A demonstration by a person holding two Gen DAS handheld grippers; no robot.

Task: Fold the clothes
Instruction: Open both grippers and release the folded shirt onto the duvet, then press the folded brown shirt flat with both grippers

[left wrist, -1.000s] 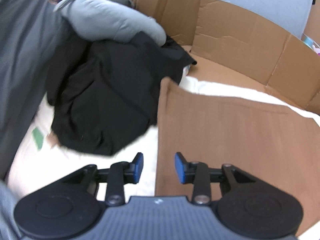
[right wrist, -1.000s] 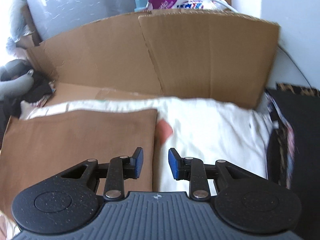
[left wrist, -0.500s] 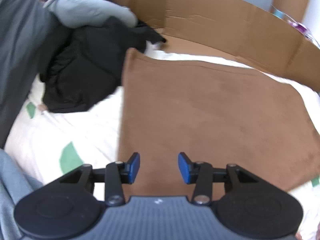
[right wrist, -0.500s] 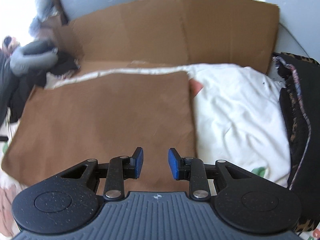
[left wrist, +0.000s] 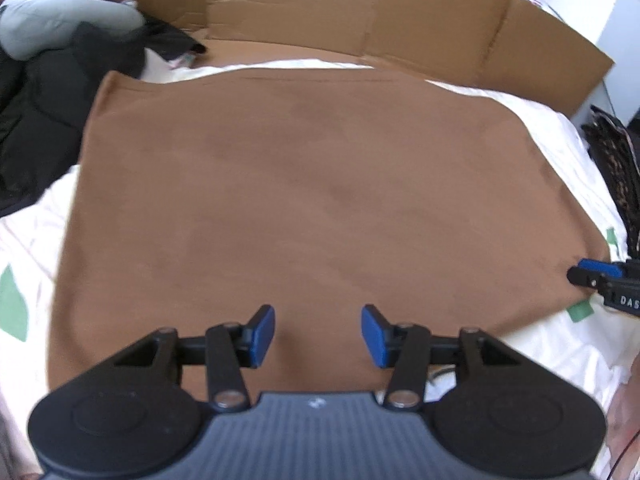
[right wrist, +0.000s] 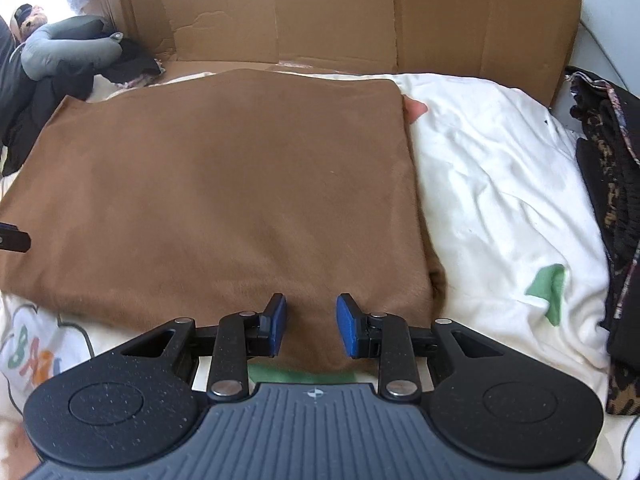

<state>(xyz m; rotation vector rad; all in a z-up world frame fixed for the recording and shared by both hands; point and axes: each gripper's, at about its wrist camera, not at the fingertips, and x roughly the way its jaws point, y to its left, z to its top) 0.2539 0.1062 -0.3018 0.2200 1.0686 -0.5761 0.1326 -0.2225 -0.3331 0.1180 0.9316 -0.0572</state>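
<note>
Tongs first: our left tongs (left wrist: 318, 336) hang low in the left wrist frame with their blue pads spread and still widening, nothing between them, poised over the near edge of the flat brown suede-like cloth (left wrist: 312, 200). Our right tongs (right wrist: 311, 326) sit low in the right wrist frame, blue pads apart with a moderate gap, pressing on nothing, above the near right corner of that same brown cloth (right wrist: 224, 184). The right tongs also show at the right edge of the left wrist frame (left wrist: 600, 274), just beside the cloth's right corner, and a black tip of the left tongs pokes in at the left edge of the right wrist frame (right wrist: 14, 236).

The brown cloth lies spread as a wide rectangle across the middle of both frames, on a white bed sheet with green patches (right wrist: 500, 184). We see a printed colour design on the sheet at the lower left of the right wrist frame.

Behind the cloth, along the top of both frames, stands a wall of brown corrugated cardboard panels (right wrist: 340, 20). At the upper left lie a heap of black clothing (left wrist: 44, 112) and a grey curved cushion (right wrist: 68, 50) on top of it. At the right edge rests a dark patterned garment (right wrist: 608, 184), touching the sheet.
</note>
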